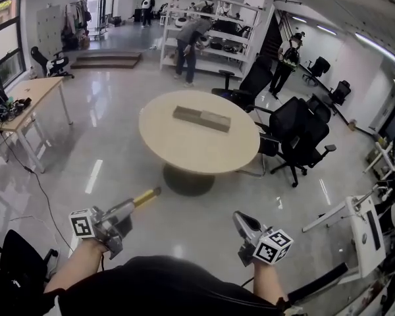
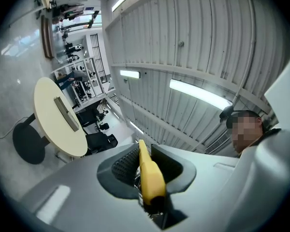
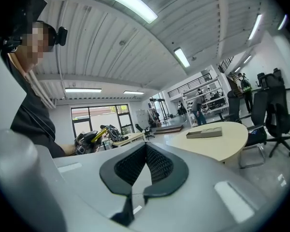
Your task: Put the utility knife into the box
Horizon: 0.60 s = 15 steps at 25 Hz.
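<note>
A yellow utility knife [image 1: 148, 197] sticks out forward from my left gripper [image 1: 133, 205], which is shut on it, low at the left of the head view. In the left gripper view the knife [image 2: 152, 178] lies between the two black pads. My right gripper [image 1: 239, 218] is shut with nothing in it; in its own view the pads [image 3: 157, 164] meet at the tips. The long grey box [image 1: 201, 118] lies on a round beige table [image 1: 184, 150] ahead, well beyond both grippers. It also shows as the box [image 3: 204, 133] in the right gripper view.
Black office chairs [image 1: 299, 131] crowd the table's right side. A wooden desk [image 1: 26, 97] with cables stands at the left. White shelving [image 1: 210, 25] with people near it fills the back. A white stand [image 1: 367, 226] sits at the lower right.
</note>
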Each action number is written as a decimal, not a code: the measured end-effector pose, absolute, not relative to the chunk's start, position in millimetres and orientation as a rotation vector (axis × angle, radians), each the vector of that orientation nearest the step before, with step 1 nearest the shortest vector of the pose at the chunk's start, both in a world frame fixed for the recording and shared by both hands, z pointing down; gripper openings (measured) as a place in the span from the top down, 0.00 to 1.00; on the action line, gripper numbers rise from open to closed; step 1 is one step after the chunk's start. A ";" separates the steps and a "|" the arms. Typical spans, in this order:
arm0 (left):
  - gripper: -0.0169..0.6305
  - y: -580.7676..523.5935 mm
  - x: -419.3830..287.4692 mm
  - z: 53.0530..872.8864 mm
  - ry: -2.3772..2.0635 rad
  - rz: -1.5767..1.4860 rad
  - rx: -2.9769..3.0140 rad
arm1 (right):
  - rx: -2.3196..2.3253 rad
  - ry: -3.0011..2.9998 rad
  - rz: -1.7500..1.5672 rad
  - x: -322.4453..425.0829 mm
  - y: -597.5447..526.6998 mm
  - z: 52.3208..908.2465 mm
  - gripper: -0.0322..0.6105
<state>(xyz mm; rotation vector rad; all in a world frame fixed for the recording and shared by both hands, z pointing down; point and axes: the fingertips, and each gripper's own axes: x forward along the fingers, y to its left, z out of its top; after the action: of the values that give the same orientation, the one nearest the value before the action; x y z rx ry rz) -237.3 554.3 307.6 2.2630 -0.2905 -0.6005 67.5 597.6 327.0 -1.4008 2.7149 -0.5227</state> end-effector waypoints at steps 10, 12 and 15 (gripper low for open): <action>0.86 490.1 -224.0 316.5 -0.221 -0.599 2.240 | -1.486 2.693 -0.530 79.1 546.8 332.3 0.93; 0.86 465.0 -231.2 317.3 -0.191 -0.611 2.235 | -1.530 2.684 -0.505 73.2 529.8 327.0 0.93; 0.86 416.7 -241.8 312.1 -0.140 -0.632 2.238 | -1.596 2.646 -0.476 64.2 496.1 317.5 0.93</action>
<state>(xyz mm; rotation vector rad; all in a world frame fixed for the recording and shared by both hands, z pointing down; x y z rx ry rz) -241.8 416.7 312.1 2.2377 -0.1397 -0.6317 64.2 496.1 317.5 -1.5961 2.6458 -0.4764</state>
